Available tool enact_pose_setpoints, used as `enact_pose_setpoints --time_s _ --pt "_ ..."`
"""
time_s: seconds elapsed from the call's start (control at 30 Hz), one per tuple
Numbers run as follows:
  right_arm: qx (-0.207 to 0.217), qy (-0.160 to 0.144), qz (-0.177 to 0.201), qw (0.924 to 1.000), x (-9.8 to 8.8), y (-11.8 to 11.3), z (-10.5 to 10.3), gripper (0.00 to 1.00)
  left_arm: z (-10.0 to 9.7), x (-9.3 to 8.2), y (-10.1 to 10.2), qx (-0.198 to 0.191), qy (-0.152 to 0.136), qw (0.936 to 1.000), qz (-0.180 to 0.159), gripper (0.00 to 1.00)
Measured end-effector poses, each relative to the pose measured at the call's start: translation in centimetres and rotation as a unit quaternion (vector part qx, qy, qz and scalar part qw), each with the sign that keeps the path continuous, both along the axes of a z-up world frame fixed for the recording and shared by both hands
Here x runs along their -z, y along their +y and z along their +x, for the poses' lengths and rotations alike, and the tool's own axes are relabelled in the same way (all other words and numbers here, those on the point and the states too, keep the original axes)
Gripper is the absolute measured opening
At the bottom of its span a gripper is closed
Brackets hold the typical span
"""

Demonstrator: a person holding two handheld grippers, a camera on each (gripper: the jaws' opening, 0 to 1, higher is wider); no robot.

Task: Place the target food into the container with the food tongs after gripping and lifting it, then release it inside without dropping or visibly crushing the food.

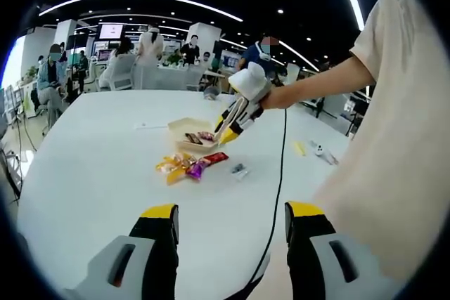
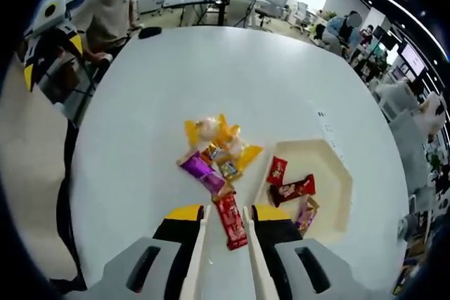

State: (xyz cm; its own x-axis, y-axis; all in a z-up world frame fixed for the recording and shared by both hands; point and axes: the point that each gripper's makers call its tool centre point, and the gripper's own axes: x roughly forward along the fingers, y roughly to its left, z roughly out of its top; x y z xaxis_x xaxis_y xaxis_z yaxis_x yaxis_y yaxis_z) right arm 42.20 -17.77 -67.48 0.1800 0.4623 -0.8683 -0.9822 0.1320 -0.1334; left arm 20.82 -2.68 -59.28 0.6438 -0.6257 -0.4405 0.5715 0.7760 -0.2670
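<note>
— on the white table (image 2: 211, 82), what's lying about?

— a small heap of wrapped snacks (image 2: 214, 147), yellow, orange and purple packets bunched together. just beside it sits a cream container (image 2: 336, 173) with three packets inside: a small red one, a dark red bar and a purplish one at the near corner.

— and the tongs?

— in the right gripper view, two pale tong blades (image 2: 199, 258) run forward from the right gripper (image 2: 226, 226). they stand a little apart, parted rather than pinched together, and a long red packet (image 2: 230, 221) lies flat on the table between them. i cannot tell whether the blades touch its sides.

— so where's that red packet relative to the container?

— outside it, on the table, just beside the container's near wall and at the edge of the heap.

— what about the other side?

— the left gripper (image 1: 230, 233) has its yellow-tipped jaws wide apart with nothing between them, held back over the near part of the table. in its view the right gripper (image 1: 239, 114) hangs over the snacks, with a hand behind it and a black cable (image 1: 280, 194) trailing across the table.

— anything else?

— people sit at desks in the background.
</note>
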Motion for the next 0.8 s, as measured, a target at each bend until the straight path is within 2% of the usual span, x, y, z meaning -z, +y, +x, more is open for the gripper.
enact_pose_setpoints --time_s 0.8 --pt "-0.001 0.017 -0.004 0.9998 1.4 -0.2 -0.2 0.27 0.3 0.7 0.3 -0.006 0.012 0.9999 -0.001 0.61"
